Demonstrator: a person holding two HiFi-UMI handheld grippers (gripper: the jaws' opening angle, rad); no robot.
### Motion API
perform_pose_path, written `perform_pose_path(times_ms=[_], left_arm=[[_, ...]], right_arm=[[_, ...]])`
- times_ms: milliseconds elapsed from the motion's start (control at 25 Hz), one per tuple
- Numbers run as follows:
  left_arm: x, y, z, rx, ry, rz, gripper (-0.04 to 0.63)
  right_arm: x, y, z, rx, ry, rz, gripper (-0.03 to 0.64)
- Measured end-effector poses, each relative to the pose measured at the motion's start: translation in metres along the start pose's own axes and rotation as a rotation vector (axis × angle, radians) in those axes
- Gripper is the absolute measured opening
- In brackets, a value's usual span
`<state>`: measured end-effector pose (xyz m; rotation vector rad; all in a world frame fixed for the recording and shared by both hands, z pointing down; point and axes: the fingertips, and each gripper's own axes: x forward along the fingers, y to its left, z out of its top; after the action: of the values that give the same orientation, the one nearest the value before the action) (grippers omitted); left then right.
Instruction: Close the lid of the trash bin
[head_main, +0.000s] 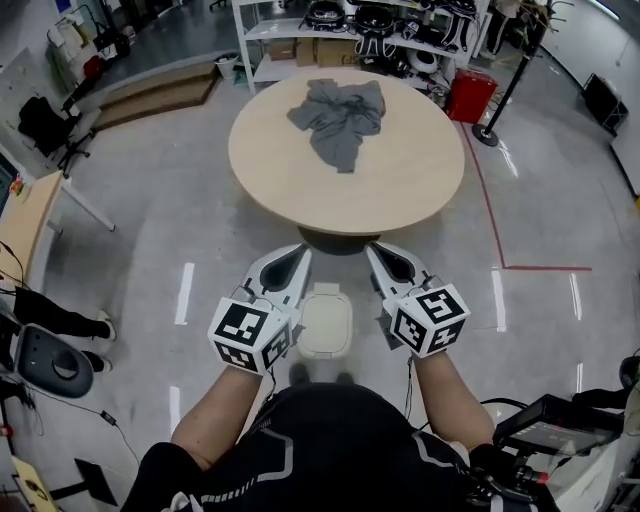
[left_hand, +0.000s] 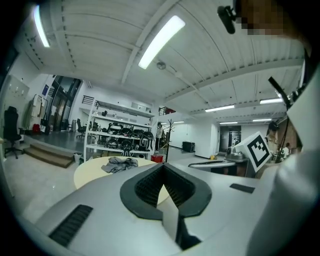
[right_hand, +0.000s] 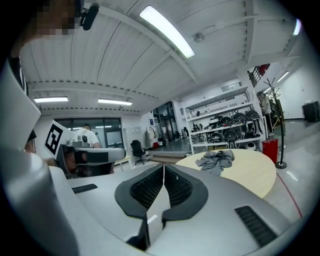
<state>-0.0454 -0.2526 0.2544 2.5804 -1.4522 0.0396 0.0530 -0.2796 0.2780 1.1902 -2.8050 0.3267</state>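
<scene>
White bin (head_main: 325, 322) sits on the floor right below, on the near side of the round desk (head_main: 420, 190). The left gripper (head_main: 290, 265) and right gripper (head_main: 392, 262) flank it, pointing far and touching nothing, probably poised to work the lid. The lid looks flat and down from here, though I can't be sure.

Left gripper view: jaws pressed together, nothing between, aimed level at the desk and its grey cloth (left_hand: 119, 163).

Right gripper view: same story, jaws meeting at the tips, empty.
</scene>
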Motion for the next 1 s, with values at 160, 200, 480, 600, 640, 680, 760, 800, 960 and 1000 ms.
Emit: perform_pose_path(times_ms=[160,200,480,600,640,680,760,800,960,1000], left_arm=[[-0.005,-0.016,-0.008,-0.005,0.02,0.019,-0.002],[-0.007,-0.021,-0.01,-0.012,0.024,0.021,-0.002],[-0.042,-0.046,-0.038,-0.021,0.055,0.054,-0.002],[-0.071,-0.042,-0.048,-0.039,0.05,0.09,-0.002],[-0.084,-0.044,-0.05,-0.037,0.048,0.095,-0.002],[-0.098,-0.047,-0.051,-0.031,0.042,0.094,-0.002],[-0.127,-0.051,-0.053,-0.026,0.026,0.096,-0.002],[-0.144,-0.051,-0.056,-0.031,0.02,0.101,-0.002],[-0.23,-0.059,-0.086,-0.046,0.019,0.096,-0.002],[-0.252,-0.061,-0.092,-0.047,0.019,0.09,-0.002]], right_arm=[[-0.018,0.002,-0.003,-0.006,-0.006,0.024,0.011],[-0.023,0.002,-0.005,-0.006,0.001,0.026,0.011],[-0.036,0.015,-0.03,0.005,0.04,0.069,0.011],[-0.042,0.037,-0.033,-0.006,0.031,0.076,0.011],[-0.048,0.048,-0.035,-0.01,0.029,0.079,0.011],[-0.055,0.06,-0.036,-0.018,0.027,0.08,0.011],[-0.068,0.083,-0.039,-0.038,0.022,0.078,0.011],[-0.074,0.096,-0.042,-0.047,0.022,0.076,0.011],[-0.11,0.166,-0.068,-0.048,0.017,0.046,0.011],[-0.121,0.184,-0.076,-0.042,0.016,0.034,0.011]])
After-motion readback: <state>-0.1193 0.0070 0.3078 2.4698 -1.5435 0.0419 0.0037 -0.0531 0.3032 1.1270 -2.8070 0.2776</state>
